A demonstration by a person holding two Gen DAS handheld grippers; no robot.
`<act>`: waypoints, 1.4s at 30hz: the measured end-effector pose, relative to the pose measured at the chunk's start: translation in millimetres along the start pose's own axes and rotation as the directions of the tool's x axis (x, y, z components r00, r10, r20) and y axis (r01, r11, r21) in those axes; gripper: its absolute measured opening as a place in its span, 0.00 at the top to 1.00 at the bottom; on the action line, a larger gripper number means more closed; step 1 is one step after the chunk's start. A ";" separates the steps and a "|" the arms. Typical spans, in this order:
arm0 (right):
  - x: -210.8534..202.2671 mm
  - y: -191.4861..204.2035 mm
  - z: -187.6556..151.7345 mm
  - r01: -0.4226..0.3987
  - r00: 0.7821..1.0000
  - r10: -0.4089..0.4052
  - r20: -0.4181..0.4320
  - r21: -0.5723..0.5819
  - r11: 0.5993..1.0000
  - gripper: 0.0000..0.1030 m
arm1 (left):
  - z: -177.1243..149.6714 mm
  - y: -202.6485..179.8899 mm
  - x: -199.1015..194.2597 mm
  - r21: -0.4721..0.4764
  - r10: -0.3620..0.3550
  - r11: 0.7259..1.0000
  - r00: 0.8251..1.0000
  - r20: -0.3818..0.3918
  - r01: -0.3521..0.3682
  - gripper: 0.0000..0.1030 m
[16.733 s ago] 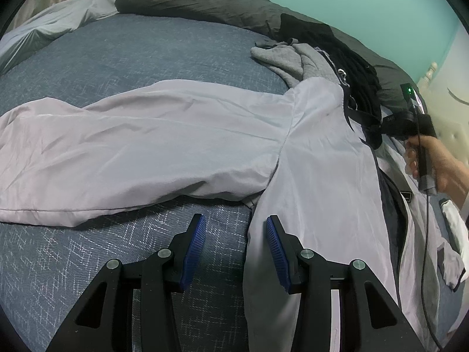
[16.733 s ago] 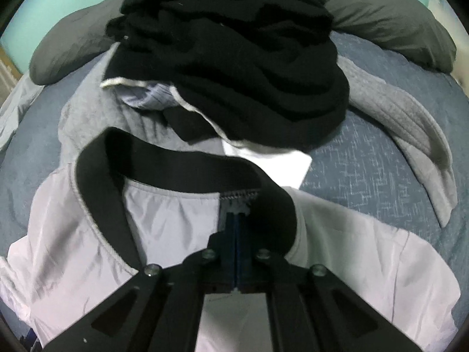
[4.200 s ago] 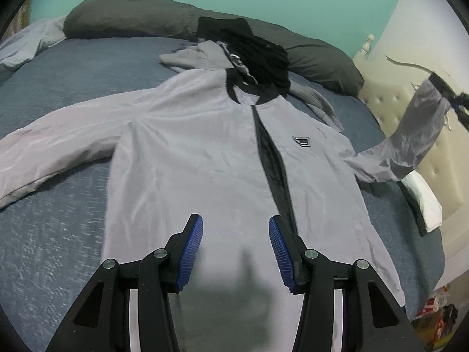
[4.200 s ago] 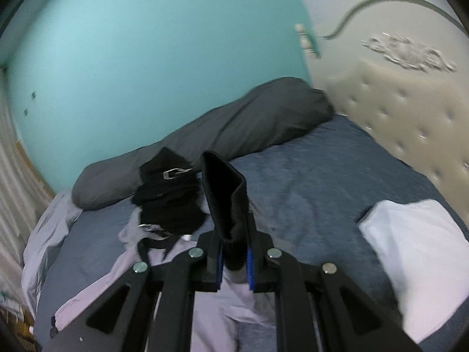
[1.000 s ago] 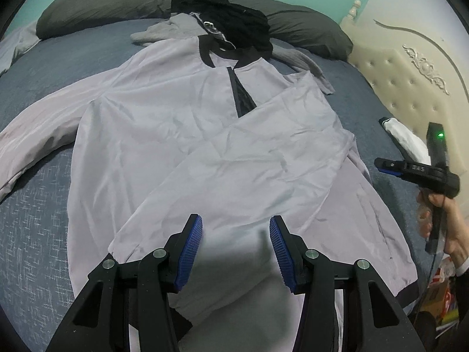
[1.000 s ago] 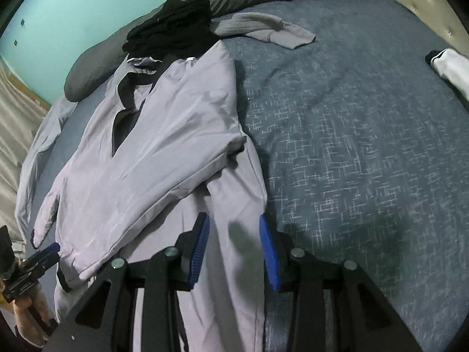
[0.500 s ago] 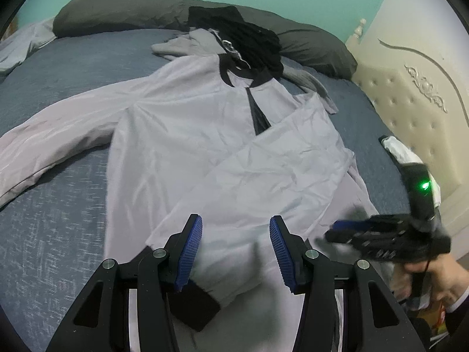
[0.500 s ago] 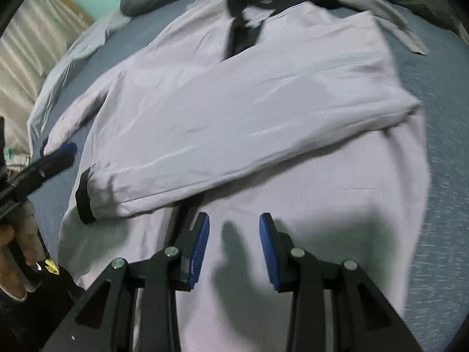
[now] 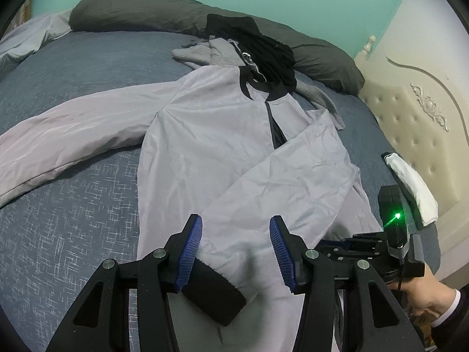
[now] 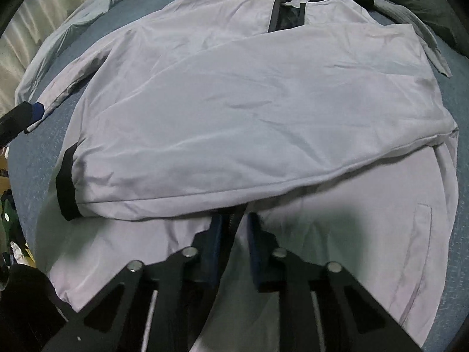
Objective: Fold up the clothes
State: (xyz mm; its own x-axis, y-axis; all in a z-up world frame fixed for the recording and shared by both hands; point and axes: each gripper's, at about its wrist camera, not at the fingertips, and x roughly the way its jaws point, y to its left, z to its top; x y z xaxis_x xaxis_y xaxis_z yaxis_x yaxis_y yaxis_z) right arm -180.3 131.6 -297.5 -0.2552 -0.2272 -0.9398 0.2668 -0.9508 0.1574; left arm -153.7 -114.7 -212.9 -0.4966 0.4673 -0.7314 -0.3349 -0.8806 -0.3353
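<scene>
Black hand-held gripper [image 9: 236, 246], ribbed blue pads [image 9: 190, 252], silver screws; dark sleeve [image 9: 457, 305], white cuff.

Right gripper [image 10: 233, 228] blurred, jaws closing — jacket [image 10: 263, 111] fabric lies between them, pad contact unreadable. Spread sleeve [image 9: 67, 135] runs off the left edge, cuff unseen. Black clothes [image 9: 258, 50] cover the jacket's collar back. Jacket hem is cut off below in both views.

A pale grey jacket [image 9: 211, 146] with black collar and cuffs lies front-up, flat across the blue bedspread, its right sleeve [image 10: 234, 135] folded diagonally over the chest, the other sleeve [image 9: 73, 138] stretched out left.
</scene>
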 end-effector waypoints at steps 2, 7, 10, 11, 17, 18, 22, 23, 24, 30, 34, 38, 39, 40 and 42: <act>-0.2 -4.1 -0.5 -0.023 1.000 0.023 0.006 0.018 1.000 0.97 | -0.1 -0.1 -0.1 0.001 -0.001 1.000 1.000 0.000 0.001 0.49; -5.9 -9.7 -0.3 -0.105 0.994 0.104 0.039 0.036 0.994 0.97 | 0.3 -0.6 0.8 0.001 -0.001 1.000 1.000 -0.002 0.001 0.49; -8.5 -7.6 0.9 -0.122 0.991 0.121 0.049 0.009 0.993 0.97 | 0.4 -1.0 1.8 0.002 0.000 1.000 1.000 -0.004 0.000 0.49; -9.4 -6.8 1.3 -0.127 0.991 0.126 0.052 0.000 0.992 0.97 | 0.2 -1.4 2.2 0.003 0.001 1.000 1.000 -0.006 -0.001 0.49; -5.9 8.6 7.5 -0.182 0.982 0.181 0.057 0.020 0.983 0.97 | -1.0 -3.8 5.0 0.008 0.004 1.000 1.000 -0.014 -0.003 0.49; -3.9 12.3 8.6 -0.190 0.980 0.188 0.057 0.025 0.981 0.97 | -1.2 -4.0 5.1 0.008 0.004 1.000 1.000 -0.016 -0.003 0.49; 1.9 25.8 10.8 -0.209 0.977 0.207 0.050 0.040 0.977 0.97 | -1.1 -4.5 5.8 0.006 0.005 1.000 1.000 -0.018 -0.004 0.49; 0.0 24.9 10.3 -0.207 0.978 0.205 0.042 0.040 0.978 0.94 | -1.0 -4.7 6.1 0.006 0.005 1.000 1.000 -0.019 -0.004 0.49; -5.6 20.2 8.3 -0.205 0.978 0.203 0.042 0.047 0.978 0.94 | -0.8 -4.9 6.5 0.006 0.005 1.000 1.000 -0.020 -0.004 0.49; -53.9 -12.5 -2.0 -0.239 0.968 0.232 0.091 0.081 0.968 0.77 | 0.2 -5.4 5.4 0.008 0.002 1.000 1.000 -0.017 -0.002 0.49; -81.1 -49.1 -13.2 -0.182 0.980 0.169 0.107 0.120 0.976 0.74 | 0.8 -7.0 6.3 0.007 0.003 1.000 1.000 -0.019 -0.002 0.49; -85.8 -85.5 -35.8 -0.077 0.996 0.067 0.064 0.176 0.981 0.74 | 0.8 -14.7 7.0 0.022 -0.001 1.000 1.000 -0.019 0.002 0.49; -83.3 -88.7 -43.1 -0.073 0.997 0.065 0.047 0.183 0.980 0.74 | 1.0 -16.2 7.7 0.023 -0.002 1.000 1.000 -0.020 0.002 0.49; -80.7 -86.5 -49.3 -0.079 0.997 0.073 0.038 0.170 0.982 0.74 | 1.1 -17.8 8.3 0.024 -0.002 1.000 1.000 -0.021 0.003 0.49; -76.7 -76.7 -58.3 -0.091 0.996 0.087 0.033 0.131 0.987 0.74 | 1.3 -20.4 8.8 0.027 -0.004 1.000 1.000 -0.022 0.005 0.49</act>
State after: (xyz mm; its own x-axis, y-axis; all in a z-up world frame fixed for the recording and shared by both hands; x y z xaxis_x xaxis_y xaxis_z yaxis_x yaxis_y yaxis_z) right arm -127.0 234.2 -255.2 -0.2611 -0.3162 -0.9121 0.1644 -0.9456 0.2807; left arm -152.3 -92.5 -211.8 -0.4772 0.4693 -0.7430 -0.3584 -0.8759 -0.3230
